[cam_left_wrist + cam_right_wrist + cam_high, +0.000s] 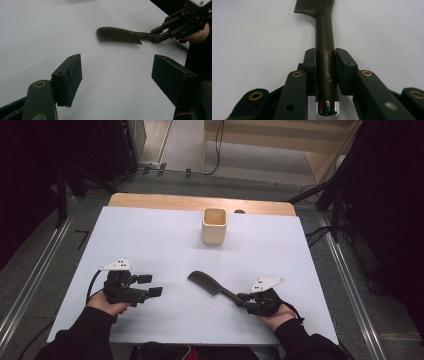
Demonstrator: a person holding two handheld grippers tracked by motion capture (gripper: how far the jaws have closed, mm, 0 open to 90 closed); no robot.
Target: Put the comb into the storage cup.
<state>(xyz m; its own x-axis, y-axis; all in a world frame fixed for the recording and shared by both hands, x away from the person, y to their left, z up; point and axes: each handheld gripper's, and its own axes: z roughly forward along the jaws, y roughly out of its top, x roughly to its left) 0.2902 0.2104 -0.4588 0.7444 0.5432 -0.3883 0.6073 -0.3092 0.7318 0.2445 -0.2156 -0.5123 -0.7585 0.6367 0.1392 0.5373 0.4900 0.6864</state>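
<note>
The right claw [325, 60] had the dark comb [207, 282] clamped by its handle, both pads pressed tight against the shaft, the toothed end lying flat on the white counter [150, 235] straight out ahead of the claw. The left claw [117, 75] sat with jaws wide and nothing between them, the comb off beyond its tips. A cream cup [214, 225] stood well beyond both claws.
</note>
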